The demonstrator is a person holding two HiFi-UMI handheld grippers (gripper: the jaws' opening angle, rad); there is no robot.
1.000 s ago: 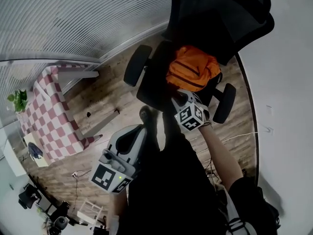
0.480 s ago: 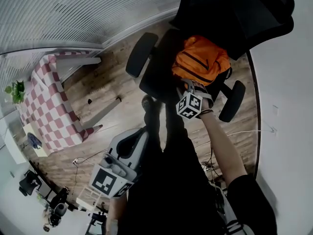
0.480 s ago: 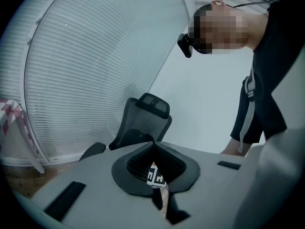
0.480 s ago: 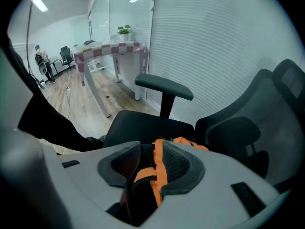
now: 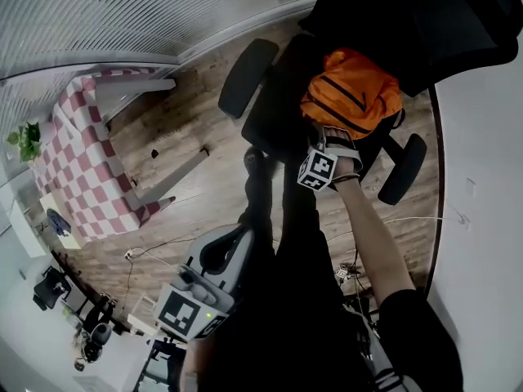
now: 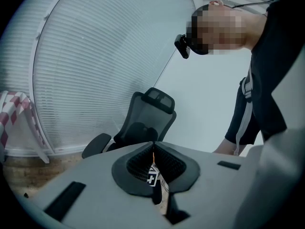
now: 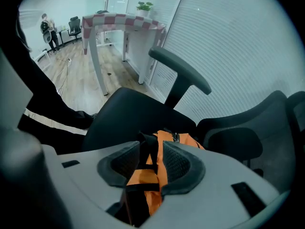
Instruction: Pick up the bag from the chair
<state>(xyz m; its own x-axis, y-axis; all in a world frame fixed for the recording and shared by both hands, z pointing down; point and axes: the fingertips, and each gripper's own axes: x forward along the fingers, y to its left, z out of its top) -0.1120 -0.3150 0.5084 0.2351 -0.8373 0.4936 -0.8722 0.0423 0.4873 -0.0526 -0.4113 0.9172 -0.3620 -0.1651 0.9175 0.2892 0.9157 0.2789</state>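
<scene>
An orange bag (image 5: 351, 92) with black straps lies on the seat of a black office chair (image 5: 274, 117). My right gripper (image 5: 327, 135) reaches down to the bag's near edge. In the right gripper view, the right gripper (image 7: 151, 147) stands with its jaws nearly together, and orange fabric and a black strap of the bag (image 7: 143, 175) fill the narrow gap. My left gripper (image 5: 239, 235) hangs low beside my leg, far from the chair. In the left gripper view, the left gripper (image 6: 153, 143) is shut and empty, pointing at the chair (image 6: 147, 113).
A table with a red-and-white checked cloth (image 5: 73, 158) stands on the wooden floor to the left. The chair's armrests (image 5: 248, 65) flank the seat, and its tall mesh back (image 5: 425, 23) rises behind the bag. A white wall (image 5: 482, 219) runs along the right.
My right gripper has moved forward onto the bag's near edge. The view has shifted toward the chair, and the left gripper has dropped lower in the head view.
</scene>
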